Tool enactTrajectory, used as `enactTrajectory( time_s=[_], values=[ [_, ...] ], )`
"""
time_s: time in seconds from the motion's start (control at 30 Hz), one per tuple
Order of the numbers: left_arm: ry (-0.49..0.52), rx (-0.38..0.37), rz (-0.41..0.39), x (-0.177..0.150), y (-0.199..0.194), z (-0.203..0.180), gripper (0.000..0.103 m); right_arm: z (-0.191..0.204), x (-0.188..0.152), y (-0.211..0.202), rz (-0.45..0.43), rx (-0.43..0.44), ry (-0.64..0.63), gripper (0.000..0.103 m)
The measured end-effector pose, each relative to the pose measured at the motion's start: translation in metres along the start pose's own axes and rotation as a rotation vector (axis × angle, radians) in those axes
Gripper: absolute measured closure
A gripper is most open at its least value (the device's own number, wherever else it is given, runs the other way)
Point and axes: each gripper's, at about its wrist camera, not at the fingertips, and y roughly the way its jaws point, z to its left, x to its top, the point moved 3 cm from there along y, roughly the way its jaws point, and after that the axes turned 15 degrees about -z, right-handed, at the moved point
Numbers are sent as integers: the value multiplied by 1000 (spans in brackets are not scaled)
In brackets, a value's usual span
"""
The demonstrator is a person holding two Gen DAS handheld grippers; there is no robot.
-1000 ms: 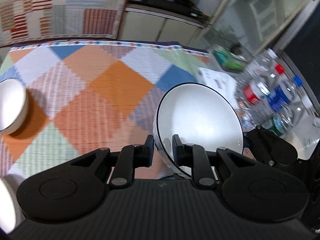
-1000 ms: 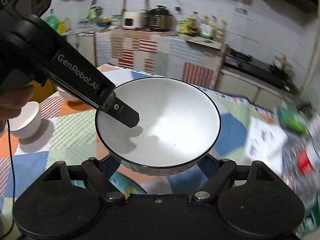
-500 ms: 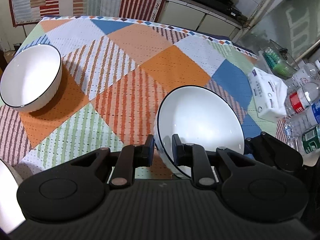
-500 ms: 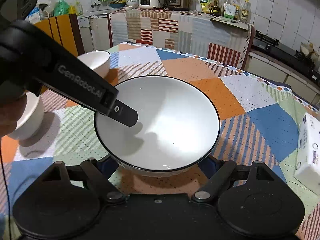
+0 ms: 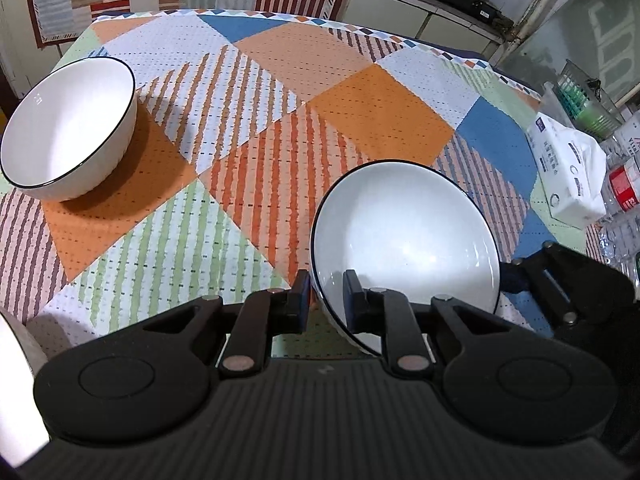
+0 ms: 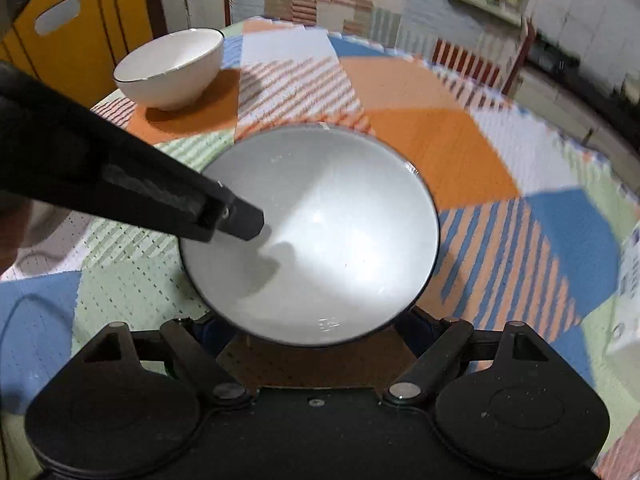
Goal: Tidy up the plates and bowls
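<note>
Patchwork cloth in orange, blue and green stripes is covering the worktop (image 5: 360, 92), with kitchen cabinets standing behind it. Above it, the left hand-held gripper (image 5: 326, 300) is pinching the near rim of a wide white bowl (image 5: 404, 240), one finger inside and one outside. The right hand-held gripper (image 6: 316, 320) is sitting spread wide just under the same bowl's (image 6: 316, 232) near edge; I cannot tell whether its fingers are touching it. A smaller white bowl (image 5: 68, 128) is resting on an orange patch, well ahead and to the left of the left hand-held gripper. Off to its right a tissue pack (image 5: 568, 168) is lying beside some bottles (image 5: 624, 180).
</note>
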Motion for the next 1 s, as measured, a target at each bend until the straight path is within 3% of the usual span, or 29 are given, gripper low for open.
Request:
enactTrajectory(
  time_s=[0.17, 0.47, 0.8, 1.0],
  values=[
    [8, -9, -13, 10, -23, -1, 87, 0, 5, -22, -14, 14, 41, 15],
    [107, -22, -20, 24, -89, -9, 83, 4, 7, -88, -194, 8, 172, 15],
    [183, -26, 13, 15, -149, -6, 78, 18, 14, -147, -335, -6, 234, 15],
    [224, -18, -17, 9, -183, 2, 73, 35, 15, -169, -365, -12, 214, 15]
  ],
)
